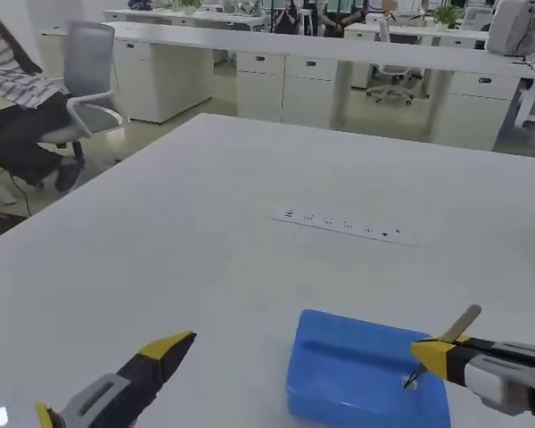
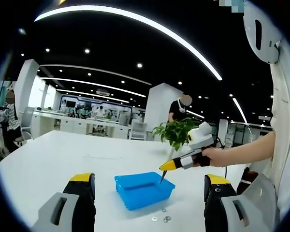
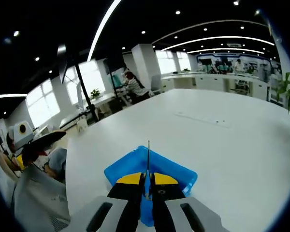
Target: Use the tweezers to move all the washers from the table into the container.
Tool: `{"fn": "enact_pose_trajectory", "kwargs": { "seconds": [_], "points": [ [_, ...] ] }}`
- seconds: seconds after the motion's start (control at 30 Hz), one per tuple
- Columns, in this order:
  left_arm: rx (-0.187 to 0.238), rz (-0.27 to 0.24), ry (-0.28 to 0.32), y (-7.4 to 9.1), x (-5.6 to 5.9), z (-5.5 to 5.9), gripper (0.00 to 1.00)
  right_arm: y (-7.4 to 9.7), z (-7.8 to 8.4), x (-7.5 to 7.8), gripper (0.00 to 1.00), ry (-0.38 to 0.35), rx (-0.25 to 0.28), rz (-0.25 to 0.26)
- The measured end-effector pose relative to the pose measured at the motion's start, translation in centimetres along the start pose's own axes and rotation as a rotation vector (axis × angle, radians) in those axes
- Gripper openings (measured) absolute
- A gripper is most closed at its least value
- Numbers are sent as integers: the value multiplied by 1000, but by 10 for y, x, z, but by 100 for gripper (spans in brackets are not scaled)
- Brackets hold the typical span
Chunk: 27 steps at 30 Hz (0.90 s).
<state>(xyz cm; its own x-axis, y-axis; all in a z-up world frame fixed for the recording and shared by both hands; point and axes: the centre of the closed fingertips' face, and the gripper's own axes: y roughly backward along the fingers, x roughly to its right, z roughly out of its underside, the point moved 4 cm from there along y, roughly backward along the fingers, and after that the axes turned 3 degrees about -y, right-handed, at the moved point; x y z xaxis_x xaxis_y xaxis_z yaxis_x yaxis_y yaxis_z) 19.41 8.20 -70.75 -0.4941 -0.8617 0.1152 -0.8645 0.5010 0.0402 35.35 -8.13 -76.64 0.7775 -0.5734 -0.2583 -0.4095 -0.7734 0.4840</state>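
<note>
The left hand-held gripper is held low at the near edge of the surface, slanted up and to the right. In its own view its yellow-tipped jaws are seen spread wide apart, with nothing between them and nothing touched. The right hand-held gripper is gripped by a hand on an outstretched forearm and is sloped downward towards the container. Its jaws are seen pressed together on the tweezers, which are clamped between the yellow tips and project straight ahead. The tweezers' point is held over the blue container, inside its rim at the side nearest the right hand-held gripper. Whether anything is pinched at the point cannot be told.

The container is set on the surface between the two grippers, closer to the right one. Three small washers are seen lying on the surface just outside the container's corner, on the side facing the left hand-held gripper. Further out, a socket strip is set flush in the surface. Beyond the surface an office chair and a potted plant can be made out.
</note>
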Motion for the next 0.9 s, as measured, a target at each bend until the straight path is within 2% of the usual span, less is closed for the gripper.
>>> {"fn": "enact_pose_trajectory", "kwargs": {
  "seconds": [0.13, 0.3, 0.47, 0.53, 0.63, 0.73, 0.9],
  "points": [
    [-13, -8, -11, 1, -3, 2, 95, -10, 6, 12, 3, 30, -34, 38],
    [-13, -17, -36, 2, -4, 2, 97, -17, 11, 14, 3, 31, -50, 43],
    [-8, -24, -23, 4, -6, 2, 96, -22, 22, 18, 3, 21, -80, 51],
    [-7, -29, -19, 4, -7, 2, 96, -23, 23, 18, 3, 20, -77, 50],
    [-28, -38, -21, 4, -9, 4, 96, -26, 24, 20, 3, 18, -80, 50],
    [-46, -46, -51, 4, -9, 6, 98, -27, 25, 21, 3, 36, -83, 55],
    [-77, -42, -72, 3, -8, 10, 98, -29, 28, 17, 4, 73, -96, 45]
  ]
}}
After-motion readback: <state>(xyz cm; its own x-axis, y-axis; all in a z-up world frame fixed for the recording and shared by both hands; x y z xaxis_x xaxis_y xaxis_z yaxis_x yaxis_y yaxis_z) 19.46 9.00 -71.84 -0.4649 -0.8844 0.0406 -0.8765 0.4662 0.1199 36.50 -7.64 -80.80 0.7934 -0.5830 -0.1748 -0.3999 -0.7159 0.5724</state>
